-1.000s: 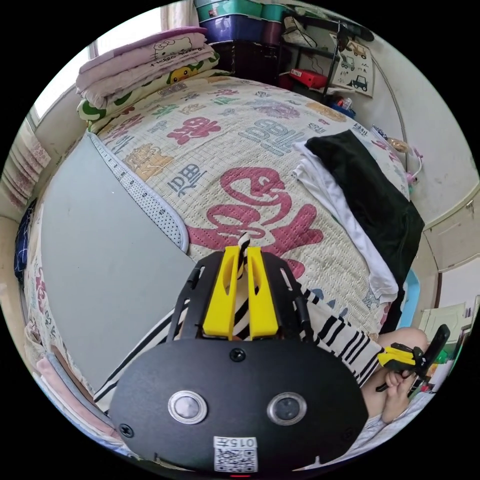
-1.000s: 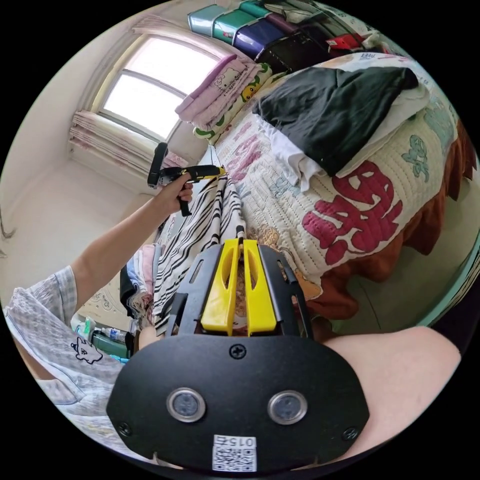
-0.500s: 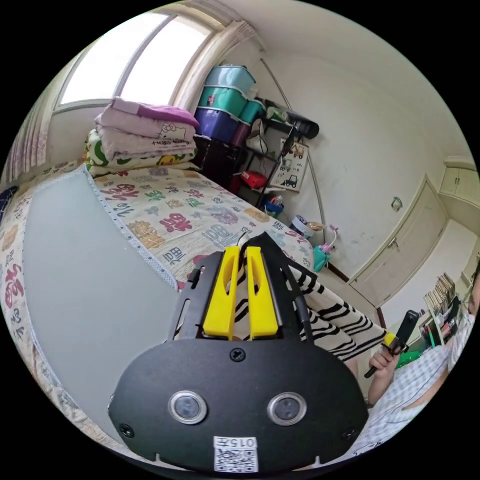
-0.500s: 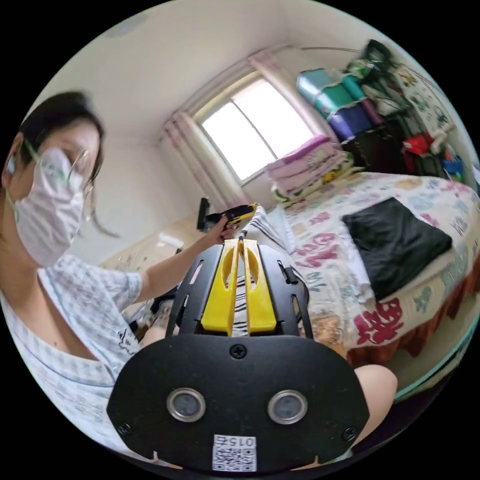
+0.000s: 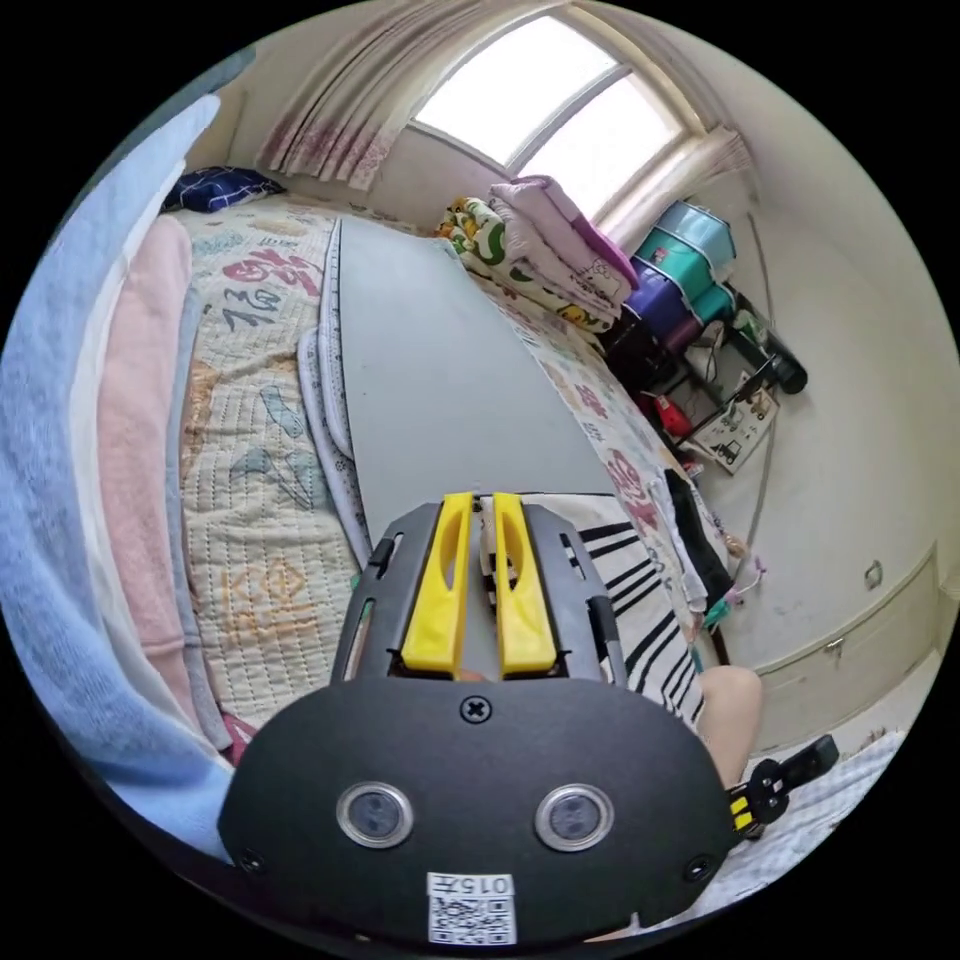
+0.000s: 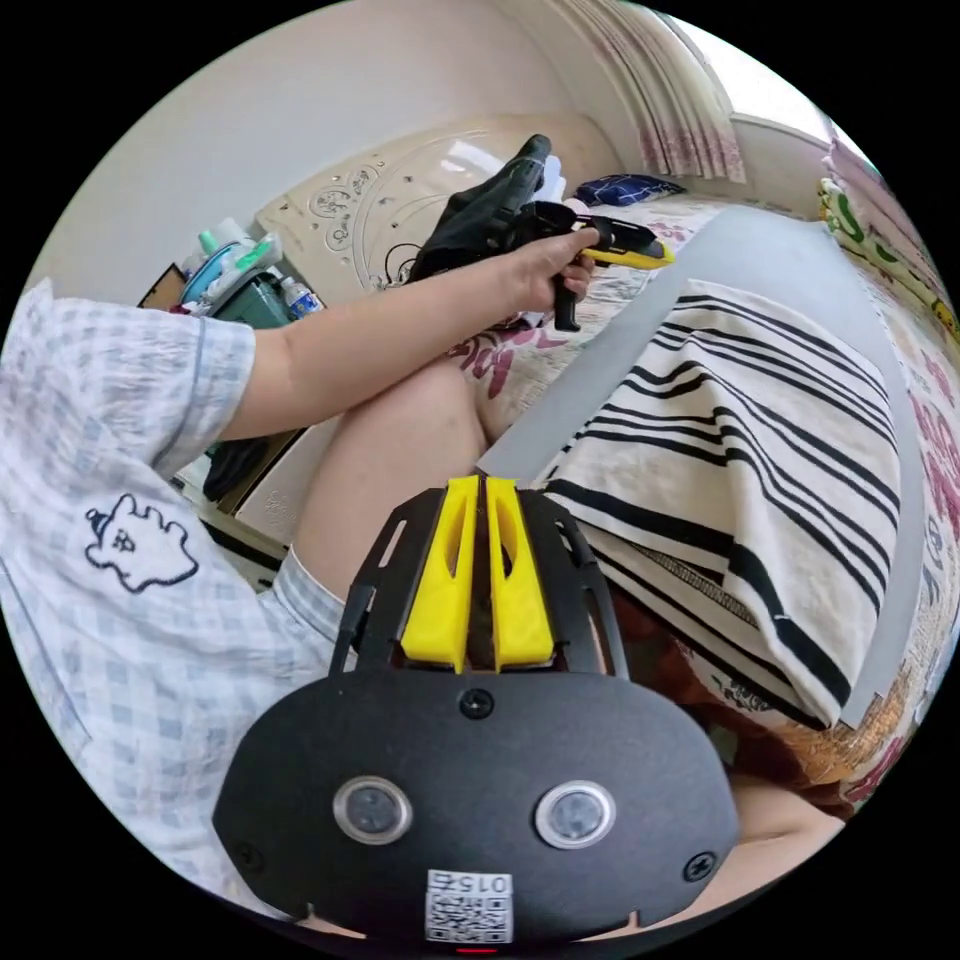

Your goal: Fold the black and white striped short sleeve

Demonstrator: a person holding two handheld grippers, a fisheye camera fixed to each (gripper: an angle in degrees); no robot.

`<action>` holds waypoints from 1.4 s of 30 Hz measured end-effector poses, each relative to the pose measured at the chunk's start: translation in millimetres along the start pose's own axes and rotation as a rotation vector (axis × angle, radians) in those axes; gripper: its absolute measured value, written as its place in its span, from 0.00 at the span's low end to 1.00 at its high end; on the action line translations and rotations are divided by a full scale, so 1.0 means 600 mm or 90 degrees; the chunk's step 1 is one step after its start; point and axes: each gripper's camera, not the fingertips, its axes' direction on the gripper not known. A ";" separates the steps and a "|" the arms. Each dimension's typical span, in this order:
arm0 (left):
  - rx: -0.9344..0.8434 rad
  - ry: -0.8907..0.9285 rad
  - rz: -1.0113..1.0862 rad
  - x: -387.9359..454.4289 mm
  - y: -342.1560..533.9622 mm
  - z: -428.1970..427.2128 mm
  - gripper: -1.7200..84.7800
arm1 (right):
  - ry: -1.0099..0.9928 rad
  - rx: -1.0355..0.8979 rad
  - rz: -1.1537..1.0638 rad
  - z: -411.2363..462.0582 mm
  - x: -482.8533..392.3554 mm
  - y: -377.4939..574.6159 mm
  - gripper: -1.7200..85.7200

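Right gripper (image 6: 484, 482) nearly closed at the mat's (image 6: 790, 250) near corner, grip unclear, shirt (image 6: 760, 450) now spread flat on mat, overhanging the bed edge, left gripper (image 5: 482, 498) pinching its far edge, bare mat beyond.

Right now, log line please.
striped shirt spread on grey mat | left gripper jaws shut on its edge | right gripper at near corner, grip unclear
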 end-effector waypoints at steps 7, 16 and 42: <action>-0.054 -0.063 0.068 0.027 0.030 0.081 0.10 | 0.188 -0.004 0.035 0.069 0.101 0.108 0.12; -0.107 -0.154 0.137 0.011 0.079 0.177 0.05 | 0.162 -0.086 0.039 0.155 0.212 0.219 0.03; -0.095 -0.019 0.070 -0.204 0.220 0.256 0.18 | 0.066 0.202 0.252 -0.189 0.938 0.319 0.14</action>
